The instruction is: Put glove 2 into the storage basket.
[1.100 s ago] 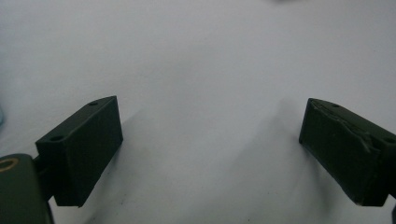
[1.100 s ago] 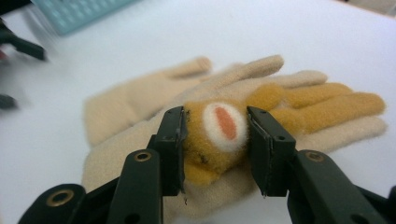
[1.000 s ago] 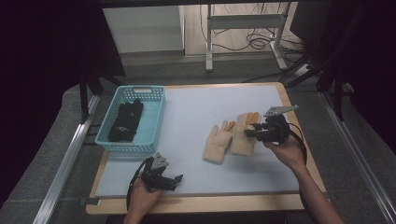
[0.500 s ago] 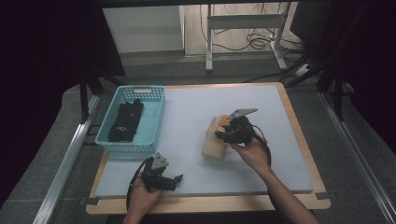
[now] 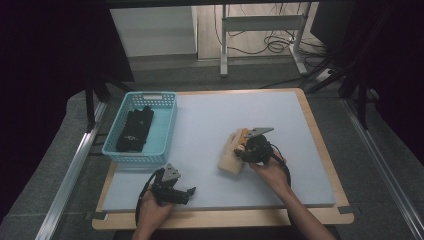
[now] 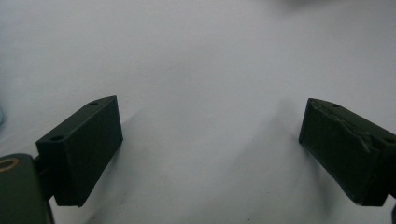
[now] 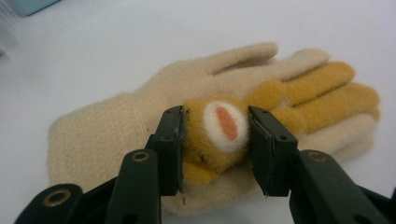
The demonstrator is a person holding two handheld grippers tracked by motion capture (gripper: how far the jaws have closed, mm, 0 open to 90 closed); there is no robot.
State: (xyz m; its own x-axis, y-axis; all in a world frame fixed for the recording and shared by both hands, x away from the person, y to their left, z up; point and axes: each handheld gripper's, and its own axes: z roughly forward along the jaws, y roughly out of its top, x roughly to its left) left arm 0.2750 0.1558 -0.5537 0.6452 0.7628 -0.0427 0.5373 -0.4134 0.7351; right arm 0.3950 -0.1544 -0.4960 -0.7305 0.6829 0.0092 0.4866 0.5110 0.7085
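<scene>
A cream knit glove (image 7: 93, 135) lies flat on the pale mat (image 5: 225, 115). A yellow-tan glove (image 7: 327, 88) lies on top of it, fingers the same way. My right gripper (image 7: 215, 116) is down over the pair (image 5: 230, 160), shut on a bunched yellow fold with a white and orange patch (image 7: 226, 123). Its jaws have just been opening a little, and the fold still touches both pads. My left gripper (image 5: 189, 192) rests near the mat's front edge. Its jaws (image 6: 210, 149) stand wide open over bare mat.
A light blue plastic basket (image 5: 167, 120) sits at the mat's left side with dark gloves (image 5: 134, 131) inside. The wooden table edge (image 5: 225, 219) runs along the front. Metal rails and a dark floor flank the table.
My right gripper has carried the yellow glove leftward and down, from beside the cream glove to on top of it. The left hand has kept still.
</scene>
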